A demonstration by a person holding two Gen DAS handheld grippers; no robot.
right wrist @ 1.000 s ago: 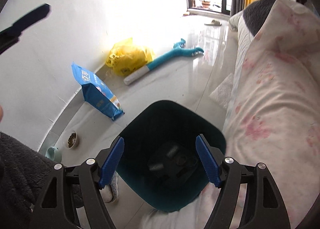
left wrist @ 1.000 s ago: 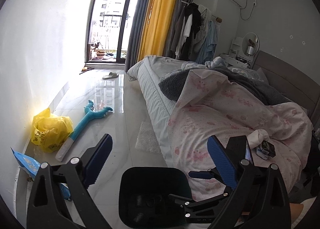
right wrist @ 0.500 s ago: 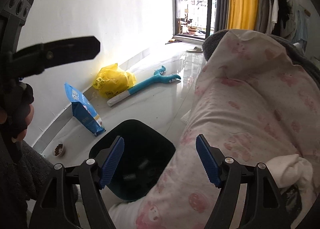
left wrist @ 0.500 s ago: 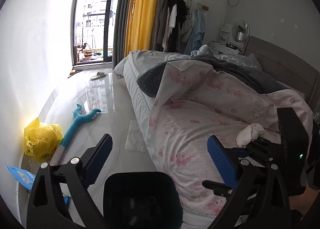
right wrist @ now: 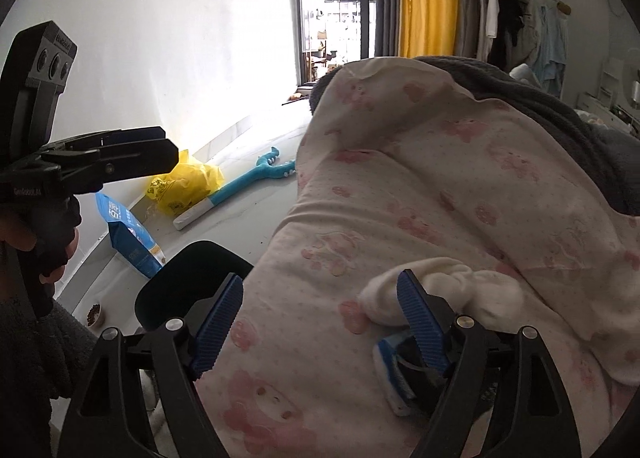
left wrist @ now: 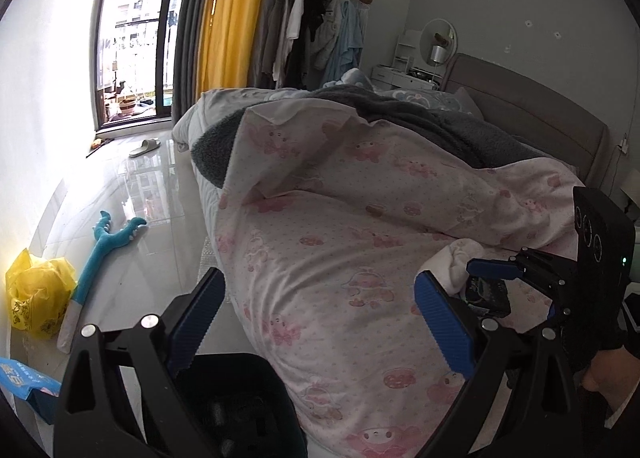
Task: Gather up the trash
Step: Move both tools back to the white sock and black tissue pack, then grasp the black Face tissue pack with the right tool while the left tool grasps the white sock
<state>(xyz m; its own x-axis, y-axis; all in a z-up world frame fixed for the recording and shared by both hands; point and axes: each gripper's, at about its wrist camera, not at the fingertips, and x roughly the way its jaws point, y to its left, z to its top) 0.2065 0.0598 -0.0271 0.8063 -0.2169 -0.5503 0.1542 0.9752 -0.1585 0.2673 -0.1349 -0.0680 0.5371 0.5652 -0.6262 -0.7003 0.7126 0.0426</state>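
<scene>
A white crumpled wad [right wrist: 444,290] and a blue-and-black wrapper [right wrist: 390,372] lie on the pink patterned duvet [right wrist: 460,185]. My right gripper [right wrist: 320,324] hovers over the duvet just left of them. Its jaws are opening, with only bedding between them, and its right finger [right wrist: 420,322] stands in front of both items. The black bin [right wrist: 188,274] stands on the floor beside the bed. In the left wrist view my left gripper [left wrist: 320,318] is open and holds nothing, above the bin [left wrist: 240,410]. My right gripper [left wrist: 494,278] shows there by the wad [left wrist: 456,258].
On the floor by the white wall lie a yellow plastic bag [right wrist: 184,185], a blue bag [right wrist: 128,234], a teal long-handled toy [right wrist: 248,185] and a small pet bowl [right wrist: 94,314]. A slipper [left wrist: 144,146] lies near the balcony door. A grey blanket [left wrist: 440,125] tops the bed.
Both views have swung from the bin and floor up onto the bed. My right gripper has left the bin's mouth and come over the duvet beside the wad and wrapper, its jaws slightly wider.
</scene>
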